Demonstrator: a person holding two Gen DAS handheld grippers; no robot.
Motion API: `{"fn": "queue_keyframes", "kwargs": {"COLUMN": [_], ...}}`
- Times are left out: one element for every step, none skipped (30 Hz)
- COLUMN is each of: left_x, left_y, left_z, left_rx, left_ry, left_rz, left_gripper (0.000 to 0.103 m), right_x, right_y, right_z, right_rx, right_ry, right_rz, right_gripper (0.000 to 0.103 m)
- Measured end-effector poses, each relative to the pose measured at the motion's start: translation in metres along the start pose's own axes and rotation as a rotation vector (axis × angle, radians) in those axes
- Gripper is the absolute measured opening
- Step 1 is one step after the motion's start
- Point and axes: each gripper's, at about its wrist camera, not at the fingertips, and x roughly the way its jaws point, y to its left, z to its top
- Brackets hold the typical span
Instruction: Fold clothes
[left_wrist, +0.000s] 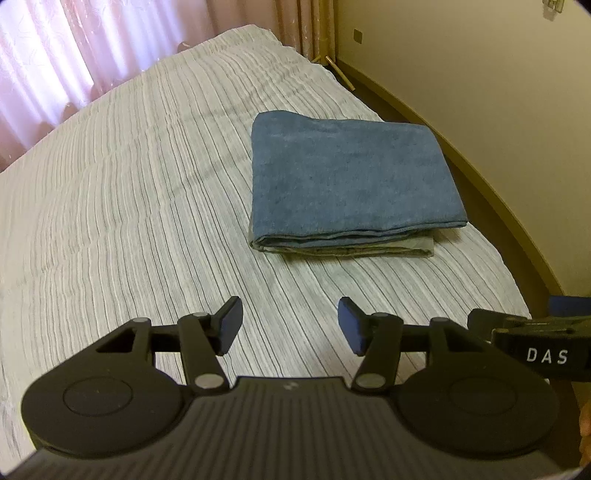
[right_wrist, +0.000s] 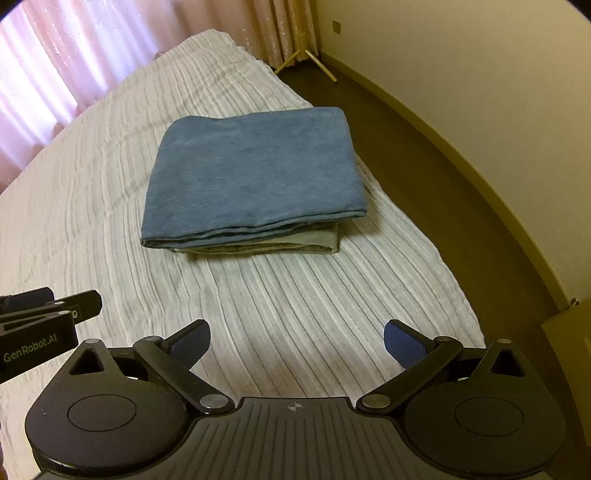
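Note:
A blue garment (left_wrist: 351, 177) lies folded into a neat rectangle on the striped bedspread (left_wrist: 129, 184), on top of a folded pale green piece (left_wrist: 354, 251) whose edge shows below it. In the right wrist view the same blue garment (right_wrist: 255, 173) sits mid-bed over the pale green piece (right_wrist: 273, 245). My left gripper (left_wrist: 290, 326) hangs open over bare bedspread, short of the stack's near edge, nothing between its fingers. My right gripper (right_wrist: 295, 345) is also open and empty, nearer than the stack. Each gripper shows at the other view's edge.
The bed's right edge drops to a dark floor (right_wrist: 424, 166) along a cream wall (right_wrist: 480, 74). Pink curtains (left_wrist: 55, 55) hang behind the bed's far side. A stand's thin gold legs (right_wrist: 314, 61) rest on the floor by the curtain corner.

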Motion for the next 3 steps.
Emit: {"fn": "queue_keyframes", "kwargs": {"left_x": [0.0001, -0.0001, -0.0003], "left_y": [-0.0011, -0.0019, -0.0027], "left_z": [0.0007, 0.0015, 0.0024], "left_rx": [0.002, 0.005, 0.007], "left_ry": [-0.005, -0.008, -0.011], "left_rz": [0.002, 0.001, 0.000], "left_gripper": [0.053, 0.053, 0.053], "right_x": [0.0000, -0.0001, -0.0008], "right_y": [-0.0008, -0.0016, -0.0020], "right_z": [0.0005, 0.0009, 0.0013], "right_rx": [0.002, 0.004, 0.007], "right_ry": [-0.001, -0.002, -0.005], "right_rz": [-0.001, -0.001, -0.002], "right_gripper": [0.102, 0.102, 0.102]}}
